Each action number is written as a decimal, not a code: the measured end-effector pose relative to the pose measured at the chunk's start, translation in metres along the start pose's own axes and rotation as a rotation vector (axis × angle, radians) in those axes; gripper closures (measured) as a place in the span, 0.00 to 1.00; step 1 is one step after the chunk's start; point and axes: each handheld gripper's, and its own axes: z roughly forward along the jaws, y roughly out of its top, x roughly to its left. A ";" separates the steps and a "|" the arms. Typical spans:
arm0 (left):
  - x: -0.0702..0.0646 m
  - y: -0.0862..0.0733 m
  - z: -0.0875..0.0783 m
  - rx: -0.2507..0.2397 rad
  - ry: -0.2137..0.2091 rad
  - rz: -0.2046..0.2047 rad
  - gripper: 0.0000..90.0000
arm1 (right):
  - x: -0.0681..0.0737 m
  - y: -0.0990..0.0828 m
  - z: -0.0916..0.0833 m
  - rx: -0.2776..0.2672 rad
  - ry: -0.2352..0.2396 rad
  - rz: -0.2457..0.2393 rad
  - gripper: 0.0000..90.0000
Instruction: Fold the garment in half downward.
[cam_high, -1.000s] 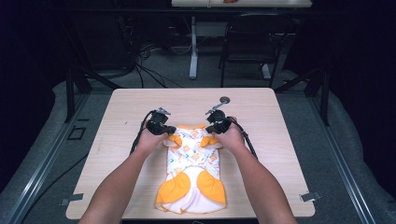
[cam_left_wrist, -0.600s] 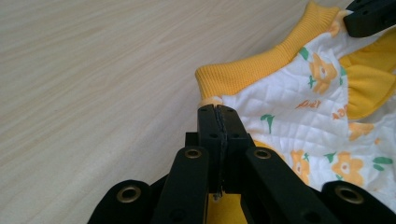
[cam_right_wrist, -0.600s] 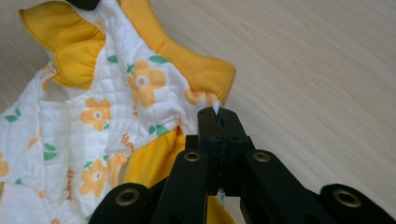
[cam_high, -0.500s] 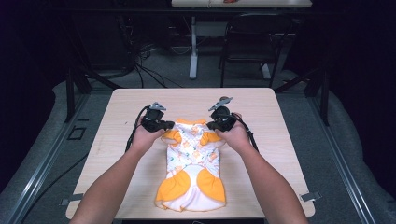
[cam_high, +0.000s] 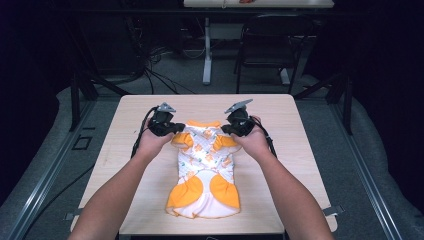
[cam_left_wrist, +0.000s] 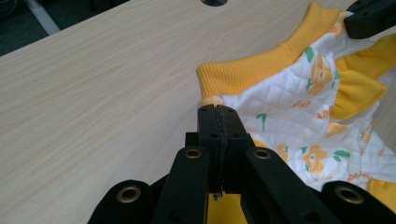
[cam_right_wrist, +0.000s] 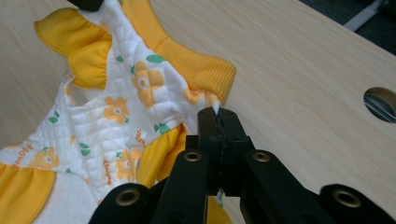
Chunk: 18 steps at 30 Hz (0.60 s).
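Observation:
A small white quilted garment (cam_high: 205, 165) with orange flowers, orange ruffles and an orange ribbed collar lies along the middle of the wooden table (cam_high: 125, 145). My left gripper (cam_high: 172, 129) is shut on its left shoulder, just by the collar (cam_left_wrist: 261, 70). The right gripper (cam_high: 227, 131) is shut on the other shoulder, pinching white cloth beside the collar's end (cam_right_wrist: 210, 70). Both shoulders are lifted off the table and the hem (cam_high: 205, 210) still rests near the front edge. In the left gripper view my left gripper (cam_left_wrist: 218, 112) has its jaws pressed together on cloth; the right gripper (cam_right_wrist: 218, 114) shows the same.
A round cable hole (cam_right_wrist: 382, 103) sits in the tabletop at the far edge (cam_high: 235, 96). Bare wood lies on both sides of the garment. Beyond the table stand a dark chair (cam_high: 270, 50) and a white desk leg (cam_high: 206, 55) on a grey floor with cables.
Both grippers have risen and moved toward the far edge, carrying the garment's shoulders up. The garment has stretched longer along the table.

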 end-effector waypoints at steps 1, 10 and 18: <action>0.000 0.001 -0.001 -0.007 0.003 -0.002 1.00 | 0.001 0.002 -0.001 0.002 -0.005 -0.005 1.00; 0.002 0.021 -0.015 -0.045 0.041 0.040 1.00 | 0.000 0.023 -0.014 -0.029 -0.042 -0.037 1.00; -0.003 0.036 -0.031 -0.062 0.066 0.111 1.00 | 0.003 0.036 -0.027 -0.056 -0.092 -0.099 1.00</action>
